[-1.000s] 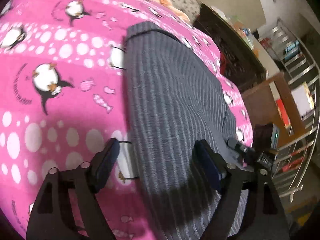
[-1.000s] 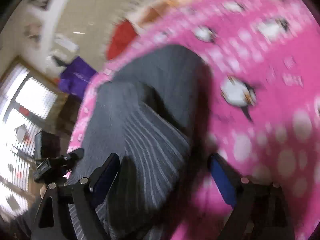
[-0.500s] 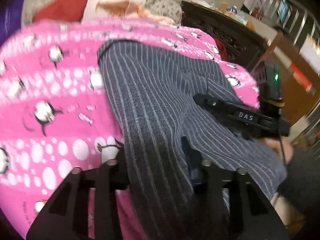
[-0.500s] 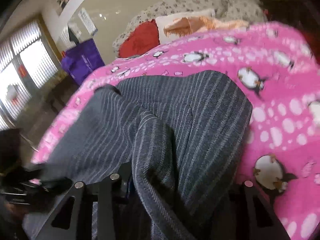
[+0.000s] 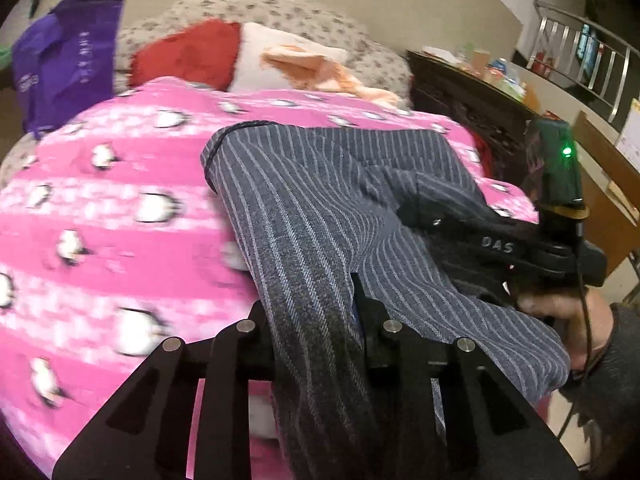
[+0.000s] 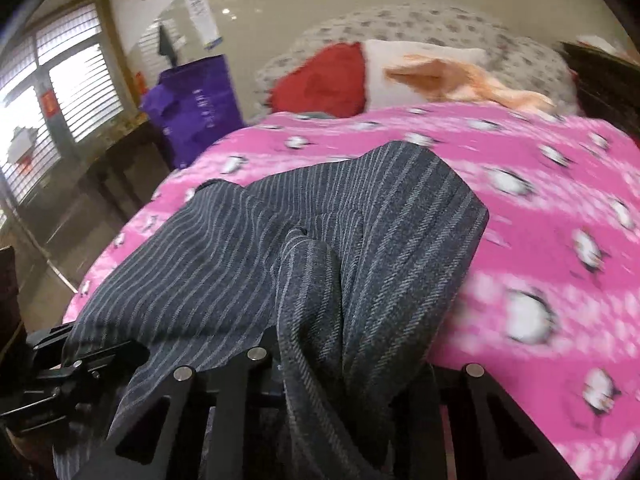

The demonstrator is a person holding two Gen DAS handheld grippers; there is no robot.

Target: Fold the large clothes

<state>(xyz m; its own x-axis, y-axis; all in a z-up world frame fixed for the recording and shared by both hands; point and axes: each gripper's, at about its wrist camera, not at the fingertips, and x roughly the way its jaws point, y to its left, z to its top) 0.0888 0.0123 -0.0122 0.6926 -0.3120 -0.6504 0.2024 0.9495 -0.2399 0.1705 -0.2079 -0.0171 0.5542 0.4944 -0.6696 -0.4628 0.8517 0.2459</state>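
Right at your left gripper (image 5: 314, 320) the jaws are closing, and a bunched ridge of the one grey pinstriped garment (image 5: 320, 208) is pinched between its two fingers, cloth running up out of the gap. Same story at your right gripper (image 6: 308, 354): jaws closing, a raised fold of that same garment (image 6: 312, 240) caught between them and draping down over the frame. So that's two grippers, both clamped on one piece of clothing, each at a near edge. Just beyond, from the left wrist view, your right hand (image 5: 568, 320) shows at the far right, wrapped round the other tool. The garment spreads away from you across one pink penguin-print blanket (image 5: 100, 248), its far hem lying flat on the pink. Past the blanket's far edge you've got one red cushion (image 6: 324, 80) and, touching it, one white pillow (image 6: 400, 60) with an orange cloth (image 6: 464, 80) trailing over it, all against a grey floral backrest (image 6: 440, 24). Off to the left stands one purple bag (image 6: 196, 108), and beyond it one shuttered window (image 6: 56, 80).
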